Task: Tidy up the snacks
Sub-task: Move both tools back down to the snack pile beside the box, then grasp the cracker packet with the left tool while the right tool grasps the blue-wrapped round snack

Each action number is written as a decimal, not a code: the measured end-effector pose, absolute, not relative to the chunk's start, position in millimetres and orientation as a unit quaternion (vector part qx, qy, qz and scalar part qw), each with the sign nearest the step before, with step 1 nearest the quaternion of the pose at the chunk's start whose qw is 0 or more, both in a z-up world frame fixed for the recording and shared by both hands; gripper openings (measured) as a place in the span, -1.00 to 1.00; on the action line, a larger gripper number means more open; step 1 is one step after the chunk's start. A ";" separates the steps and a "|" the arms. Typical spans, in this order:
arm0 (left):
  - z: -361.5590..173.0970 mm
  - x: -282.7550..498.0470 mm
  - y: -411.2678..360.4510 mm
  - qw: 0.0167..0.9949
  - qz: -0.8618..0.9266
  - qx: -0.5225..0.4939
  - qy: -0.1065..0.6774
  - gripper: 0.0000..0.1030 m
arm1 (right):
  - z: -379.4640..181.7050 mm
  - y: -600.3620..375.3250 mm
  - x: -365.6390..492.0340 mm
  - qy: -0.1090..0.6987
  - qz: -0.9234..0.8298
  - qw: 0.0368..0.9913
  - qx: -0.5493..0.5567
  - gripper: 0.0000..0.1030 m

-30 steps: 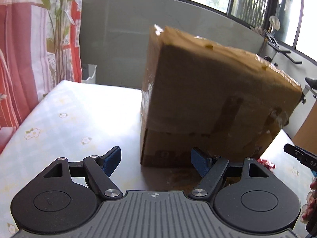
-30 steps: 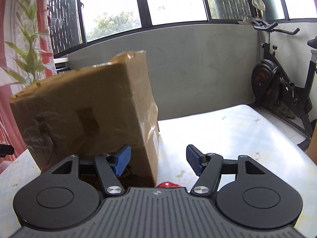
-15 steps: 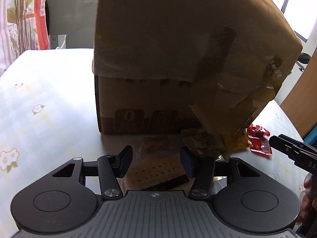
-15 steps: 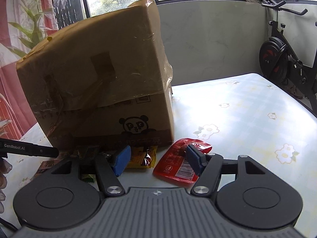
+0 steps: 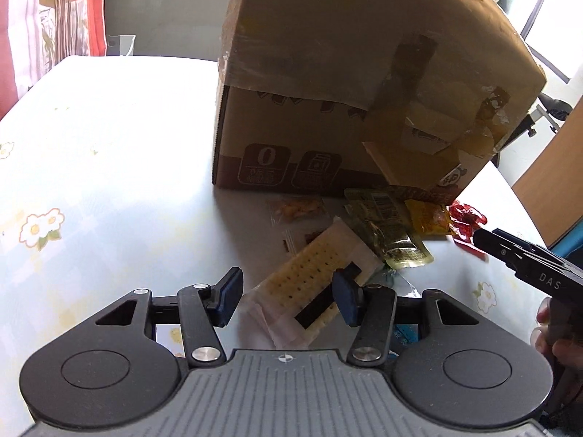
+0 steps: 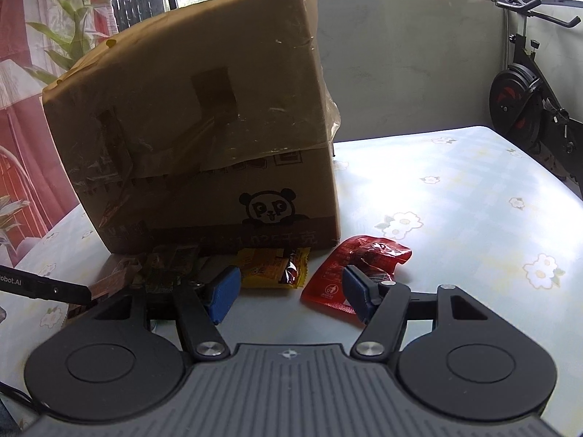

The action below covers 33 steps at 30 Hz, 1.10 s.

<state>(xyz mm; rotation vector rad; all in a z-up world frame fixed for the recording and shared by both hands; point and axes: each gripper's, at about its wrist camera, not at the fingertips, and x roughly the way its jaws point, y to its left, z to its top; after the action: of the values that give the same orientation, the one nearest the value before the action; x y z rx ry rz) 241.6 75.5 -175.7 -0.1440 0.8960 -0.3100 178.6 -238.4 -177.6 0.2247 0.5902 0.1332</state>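
Observation:
A large taped cardboard box (image 5: 346, 73) stands on the table, its near flap hanging down. Several snack packets lie in front of it: a cracker packet (image 5: 313, 276), a green packet (image 5: 386, 229), a yellow packet (image 5: 430, 218), a red packet (image 5: 466, 218) and a small clear packet (image 5: 297, 209). My left gripper (image 5: 287, 298) is low over the cracker packet. Its jaws are opening, with the packet's near end between them and the left pad clear of it. My right gripper (image 6: 288, 293) stands open with bare table between its fingers. The red packet (image 6: 360, 258) lies just beyond its right finger, the yellow packet (image 6: 269, 266) ahead.
The table (image 6: 455, 189) wears a pale flowered cloth, bare to the right of the box (image 6: 204, 127). An exercise bike (image 6: 528, 109) stands beyond the right edge. A plant (image 6: 73, 36) and a red curtain (image 5: 73, 18) are at the left. A hand (image 5: 554, 342) holds the right gripper.
Both grippers tipped down, bringing the snacks before the box into view. The left gripper sank toward the cracker packet and its jaws came closer together around it. The right jaws kept their width.

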 end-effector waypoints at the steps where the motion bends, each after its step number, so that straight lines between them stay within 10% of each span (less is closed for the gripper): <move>1: -174.7 240.9 71.2 0.887 -0.154 -0.064 0.430 0.20 | -177.7 -237.9 178.7 0.290 0.066 0.948 0.109 0.27; 33: -189.5 237.9 65.2 0.898 -0.066 -0.059 0.431 0.18 | -179.3 -141.7 176.4 0.331 0.269 0.904 -0.010 0.27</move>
<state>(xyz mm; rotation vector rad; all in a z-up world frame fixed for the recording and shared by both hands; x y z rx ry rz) 237.9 65.2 -189.5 -0.1226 0.8920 -0.1377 176.4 -141.7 -179.3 -0.0216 0.6841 0.5567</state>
